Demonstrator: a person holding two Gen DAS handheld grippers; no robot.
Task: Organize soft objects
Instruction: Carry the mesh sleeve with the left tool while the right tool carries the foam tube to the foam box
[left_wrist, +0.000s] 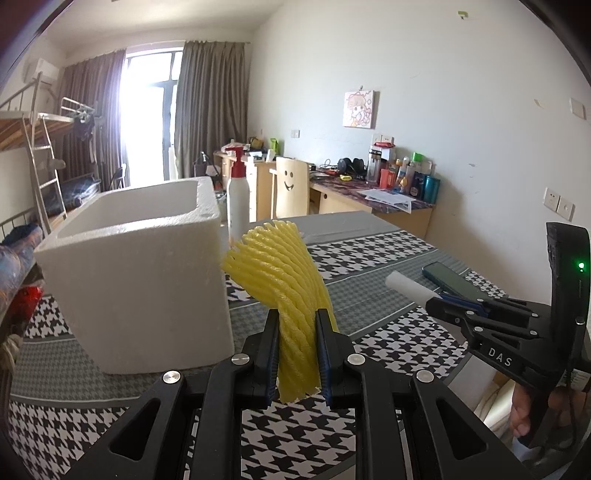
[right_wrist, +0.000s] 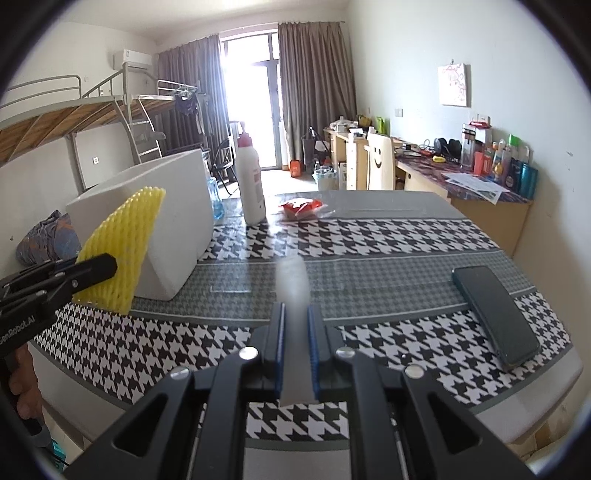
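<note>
1. At the left of the left wrist view a white foam box stands open-topped on the worktop, which wears a black-and-white houndstooth cloth with grey bands.
2. Just behind the box's right corner stands a white pump bottle with a red top.
3. In the middle, the left tongs are pinching a yellow foam net sleeve; its lower end pokes out below the pads and its upper part fans out leftward, near the front right edge of the box, held off the worktop.
4. Further right, the right tongs are pressed on a white foam piece, which sticks out from the tips toward the left.
5. Beyond that white piece a dark phone lies flat on the cloth.
6. In the right wrist view the same order holds: the yellow sleeve at the left, in front of the box, clamped by the left tongs.
7. The bottle stands behind, with a red packet lying to its right.
8. In the centre the right tongs grip the white piece, blurred here, with the pads close on either side.
9. The phone lies to the right, near the worktop edge.
</note>
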